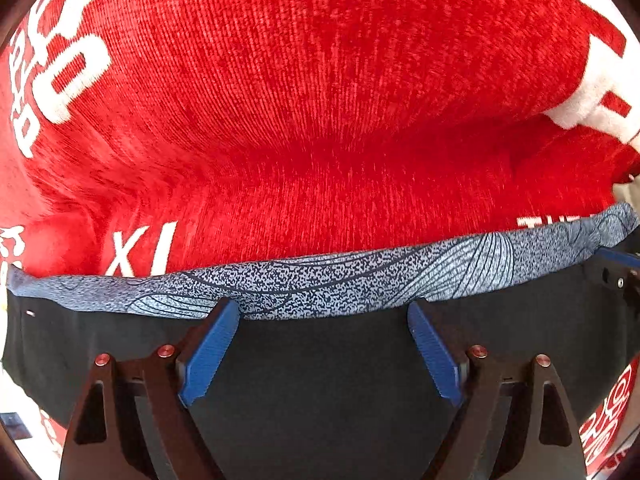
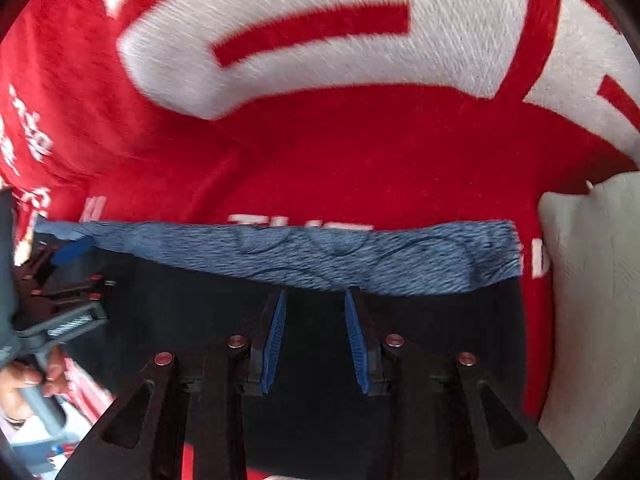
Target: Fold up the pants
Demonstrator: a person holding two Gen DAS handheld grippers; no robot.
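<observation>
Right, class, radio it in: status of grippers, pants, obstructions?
Left gripper wide open, right gripper part open, both empty. Pants flat on red blanket. Pillow alongside.

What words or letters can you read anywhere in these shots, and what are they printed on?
"XI": white letters on the red blanket, just above the pants' patterned waistband.
Other white lettering on the blanket in both wrist views: cut off, covered or blurred, unreadable.
Label on the left gripper: too blurred.

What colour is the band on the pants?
Speckled blue-grey band with dark wavy lines, clearest in the left wrist view.
</observation>
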